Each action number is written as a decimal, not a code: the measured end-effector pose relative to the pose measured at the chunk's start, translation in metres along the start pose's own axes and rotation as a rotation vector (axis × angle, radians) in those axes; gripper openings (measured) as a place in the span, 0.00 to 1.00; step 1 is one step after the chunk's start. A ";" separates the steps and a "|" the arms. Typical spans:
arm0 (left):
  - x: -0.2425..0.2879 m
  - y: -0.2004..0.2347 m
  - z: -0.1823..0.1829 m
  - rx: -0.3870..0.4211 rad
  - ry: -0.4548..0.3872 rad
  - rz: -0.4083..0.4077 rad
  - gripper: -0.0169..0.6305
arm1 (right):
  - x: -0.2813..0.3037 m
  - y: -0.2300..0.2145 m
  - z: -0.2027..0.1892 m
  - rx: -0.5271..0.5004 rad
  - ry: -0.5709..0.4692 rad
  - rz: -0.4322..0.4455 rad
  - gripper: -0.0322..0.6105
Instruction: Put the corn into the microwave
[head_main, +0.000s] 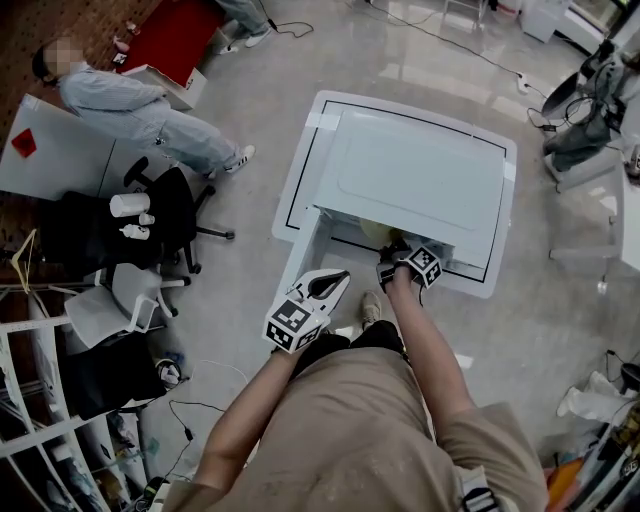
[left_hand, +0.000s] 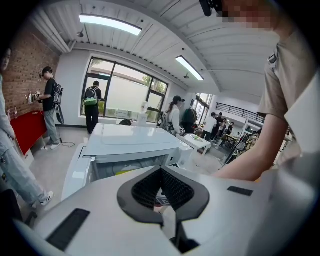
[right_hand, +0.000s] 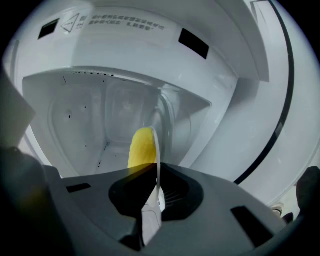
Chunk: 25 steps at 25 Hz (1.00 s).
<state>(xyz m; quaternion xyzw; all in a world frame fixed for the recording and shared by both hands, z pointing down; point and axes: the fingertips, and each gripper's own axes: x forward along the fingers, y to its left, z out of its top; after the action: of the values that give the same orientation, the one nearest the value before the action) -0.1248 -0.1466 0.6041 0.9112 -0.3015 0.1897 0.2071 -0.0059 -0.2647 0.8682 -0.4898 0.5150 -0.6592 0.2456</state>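
Note:
A white microwave (head_main: 420, 180) stands on a low white table (head_main: 298, 190), its front opening towards me. My right gripper (head_main: 398, 262) reaches into that opening. It is shut on the thin white rim of a plate (right_hand: 156, 160), seen edge-on, with the yellow corn (right_hand: 140, 147) lying against it, inside the pale cavity (right_hand: 90, 125). From the head view the plate and corn show only as a pale yellow patch (head_main: 377, 234) at the microwave's mouth. My left gripper (head_main: 330, 285) hangs short of the table's front edge, shut, with nothing between its tips (left_hand: 160, 169).
A person (head_main: 130, 110) sits at the far left beside a black office chair (head_main: 170, 215) and shelving (head_main: 40, 400). Cables lie on the floor. In the left gripper view several people (left_hand: 92, 105) stand by the windows behind the microwave (left_hand: 130, 145).

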 end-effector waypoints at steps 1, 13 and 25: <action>0.000 0.000 0.000 -0.001 0.000 0.000 0.03 | 0.000 0.001 -0.001 -0.001 0.002 -0.004 0.08; 0.004 -0.002 0.002 -0.005 -0.002 -0.017 0.03 | -0.007 0.013 -0.022 -0.120 0.181 0.067 0.40; 0.009 -0.003 -0.002 -0.009 0.009 -0.022 0.03 | -0.030 -0.006 -0.046 -1.096 0.193 -0.161 0.41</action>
<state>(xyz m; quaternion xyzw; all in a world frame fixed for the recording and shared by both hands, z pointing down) -0.1170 -0.1479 0.6094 0.9126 -0.2913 0.1903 0.2145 -0.0339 -0.2179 0.8622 -0.5211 0.7633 -0.3538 -0.1439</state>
